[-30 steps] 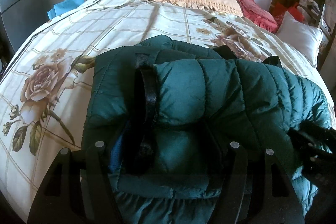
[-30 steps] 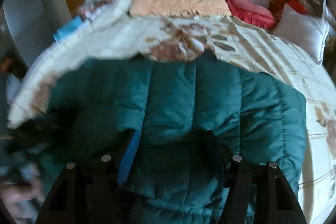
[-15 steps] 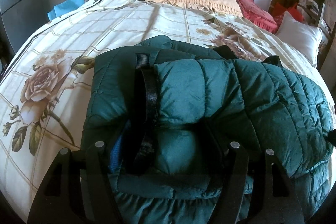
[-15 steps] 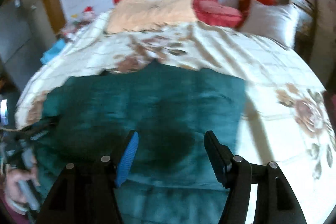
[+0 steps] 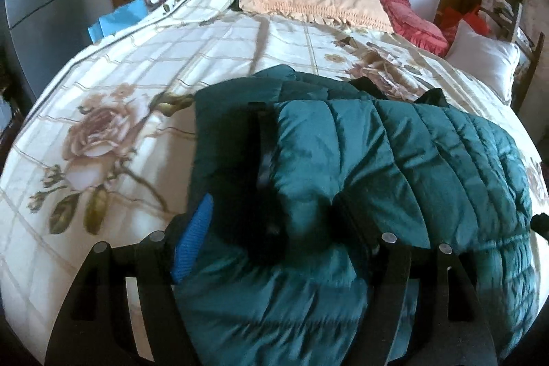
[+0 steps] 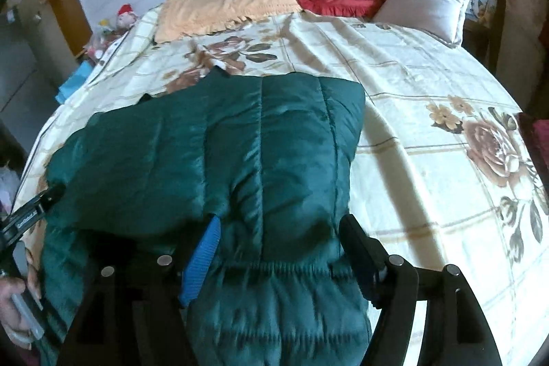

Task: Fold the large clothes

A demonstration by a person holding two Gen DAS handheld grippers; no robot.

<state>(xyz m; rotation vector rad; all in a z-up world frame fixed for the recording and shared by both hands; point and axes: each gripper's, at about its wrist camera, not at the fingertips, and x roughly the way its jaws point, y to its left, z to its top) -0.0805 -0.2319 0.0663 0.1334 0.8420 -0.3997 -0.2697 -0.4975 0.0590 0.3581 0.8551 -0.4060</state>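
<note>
Two grippers, left gripper (image 5: 274, 222) and right gripper (image 6: 281, 239), are opening over the folded dark-green quilted puffer jacket (image 6: 219, 153) lying on the floral bed (image 6: 429, 126), fabric bulging between both pairs of fingers.

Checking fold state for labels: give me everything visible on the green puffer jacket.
The green puffer jacket is dark teal, shiny and quilted in stitched channels, with a gathered elastic hem nearest the right wrist camera and a black strap across its left part. It lies folded over itself in a thick bundle on the floral bedspread, near the bed's front edge. The left gripper and right gripper both straddle its near edge, jaws opening, fabric between the fingers.
</note>
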